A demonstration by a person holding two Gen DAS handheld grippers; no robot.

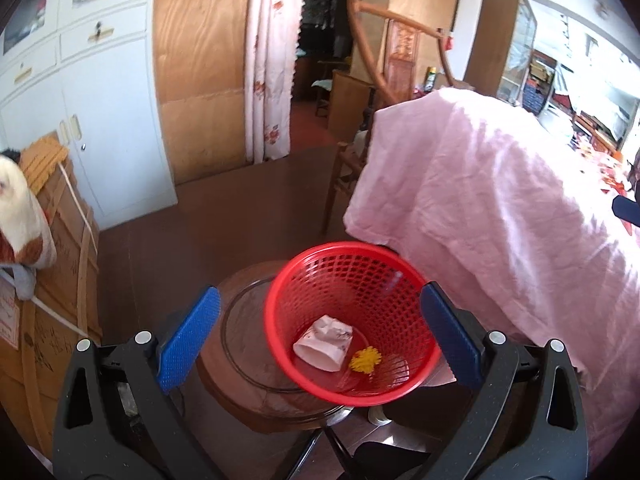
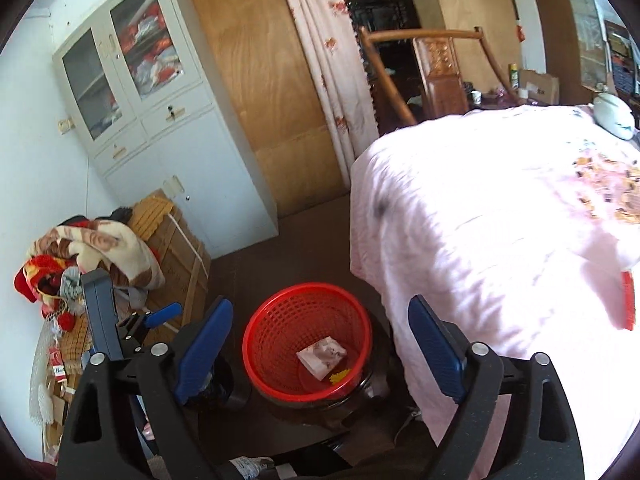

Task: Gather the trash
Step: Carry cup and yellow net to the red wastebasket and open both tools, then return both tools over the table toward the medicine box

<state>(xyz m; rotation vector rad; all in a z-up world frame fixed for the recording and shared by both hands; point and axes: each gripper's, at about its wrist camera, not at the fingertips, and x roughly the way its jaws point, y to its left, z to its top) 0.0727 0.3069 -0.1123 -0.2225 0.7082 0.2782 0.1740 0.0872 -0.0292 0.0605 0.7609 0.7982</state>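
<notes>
With both our left gripper (image 1: pixel 320 338) and right gripper (image 2: pixel 320 348) fingers apart and empty, the red mesh basket (image 2: pixel 256 356) sits directly ahead between them, crumpled paper (image 2: pixel 322 358) inside.

The left tongs (image 1: pixel 320 338) point downward at a slant, their blue pads spread wide apart with nothing pressed between them. The right tongs (image 2: pixel 318 350) tilt down the same way, jaws standing wide and empty, blue pads well apart.
</notes>
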